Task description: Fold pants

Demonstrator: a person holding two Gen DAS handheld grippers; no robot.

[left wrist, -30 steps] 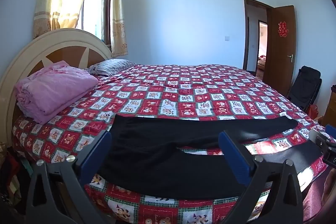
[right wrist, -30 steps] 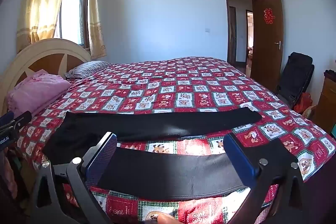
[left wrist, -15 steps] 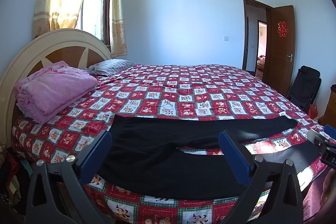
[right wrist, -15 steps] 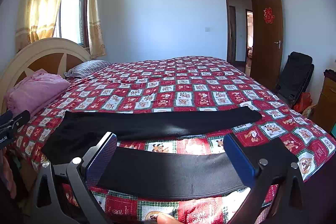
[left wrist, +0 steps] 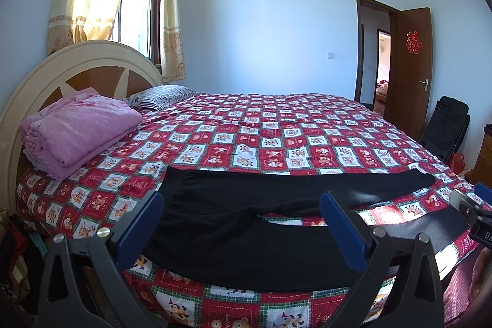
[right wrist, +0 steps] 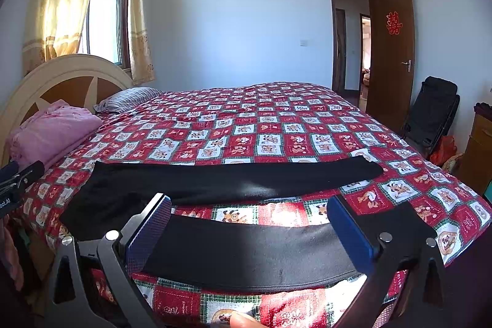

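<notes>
Black pants [left wrist: 246,223] lie flat across the near edge of the bed, waist to the left, both legs spread apart and running right. They also show in the right wrist view [right wrist: 233,180]. My left gripper [left wrist: 241,226] is open and empty, hovering in front of the waist and crotch area. My right gripper [right wrist: 249,229] is open and empty, hovering in front of the near leg [right wrist: 246,254]. The right gripper shows at the right edge of the left wrist view [left wrist: 473,214]; the left gripper shows at the left edge of the right wrist view [right wrist: 15,180].
The bed has a red patchwork quilt [left wrist: 276,137] and a curved headboard [left wrist: 77,69] on the left. A folded pink blanket [left wrist: 77,128] and a striped pillow [left wrist: 163,96] lie near the headboard. A black chair [right wrist: 430,112] stands by the open door [right wrist: 390,51].
Almost nothing has changed. Both grippers have stayed open and held nearly still in front of the pants.
</notes>
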